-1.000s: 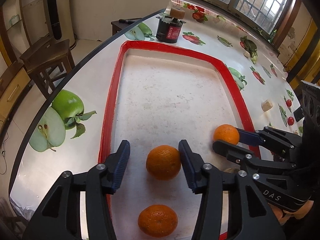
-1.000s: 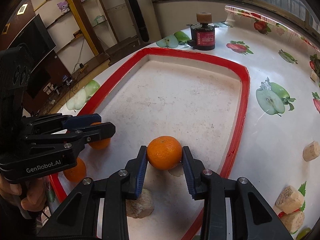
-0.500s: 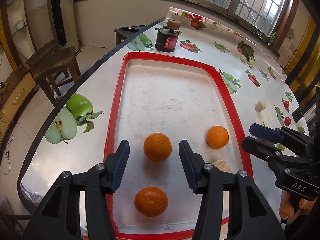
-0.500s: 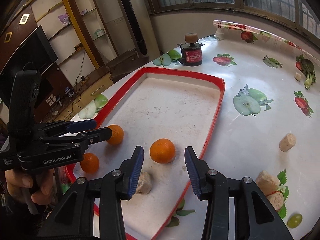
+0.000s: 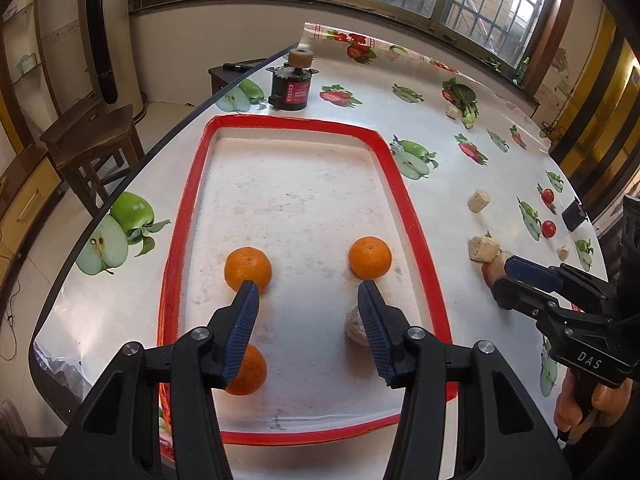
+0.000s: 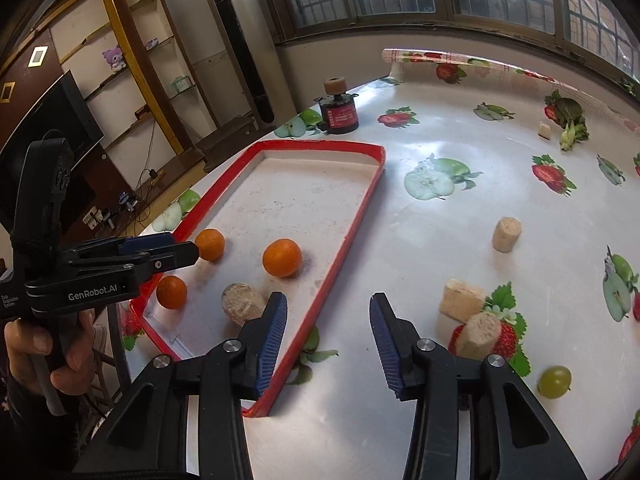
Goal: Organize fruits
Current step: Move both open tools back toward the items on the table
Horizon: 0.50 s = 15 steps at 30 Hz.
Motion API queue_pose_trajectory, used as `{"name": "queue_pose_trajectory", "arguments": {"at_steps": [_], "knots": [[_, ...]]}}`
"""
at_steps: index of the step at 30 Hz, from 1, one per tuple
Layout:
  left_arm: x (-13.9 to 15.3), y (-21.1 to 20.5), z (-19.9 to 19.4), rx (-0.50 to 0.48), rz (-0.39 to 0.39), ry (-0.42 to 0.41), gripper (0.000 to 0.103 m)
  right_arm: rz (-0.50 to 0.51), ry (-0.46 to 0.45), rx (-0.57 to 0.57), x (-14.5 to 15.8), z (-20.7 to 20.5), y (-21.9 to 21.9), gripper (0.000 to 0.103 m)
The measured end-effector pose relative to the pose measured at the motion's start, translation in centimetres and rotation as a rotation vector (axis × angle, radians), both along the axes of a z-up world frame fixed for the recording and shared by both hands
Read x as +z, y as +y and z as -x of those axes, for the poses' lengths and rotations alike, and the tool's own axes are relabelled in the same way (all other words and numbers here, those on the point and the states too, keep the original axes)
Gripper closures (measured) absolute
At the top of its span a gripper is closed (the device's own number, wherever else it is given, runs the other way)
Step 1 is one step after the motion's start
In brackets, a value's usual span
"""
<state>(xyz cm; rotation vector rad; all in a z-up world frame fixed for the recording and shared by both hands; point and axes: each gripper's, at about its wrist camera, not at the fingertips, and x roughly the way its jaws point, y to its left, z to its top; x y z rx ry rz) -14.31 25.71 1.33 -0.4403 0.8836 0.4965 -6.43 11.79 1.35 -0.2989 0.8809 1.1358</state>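
Now three oranges [image 5: 248,269] in tray [image 5: 188,200]; both jaws apart

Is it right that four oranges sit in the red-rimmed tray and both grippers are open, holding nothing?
Not quite: the left wrist view shows three oranges in the red-rimmed tray, not four. The left gripper and right gripper are indeed open, holding nothing.

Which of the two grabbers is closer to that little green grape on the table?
Right. The right gripper hangs open beside the green grape, outside the red tray. The left gripper is open over the tray, farther away.
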Motion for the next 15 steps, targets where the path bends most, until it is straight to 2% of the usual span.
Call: {"name": "queue_pose_trajectory", "arguments": {"at_steps": [15], "knots": [[1.6, -4.9, -2.4, -0.095, -0.009, -0.023, 0.053, -0.011, -0.003, -0.173, 0.2, -4.1, -9.4, 0.055]]}}
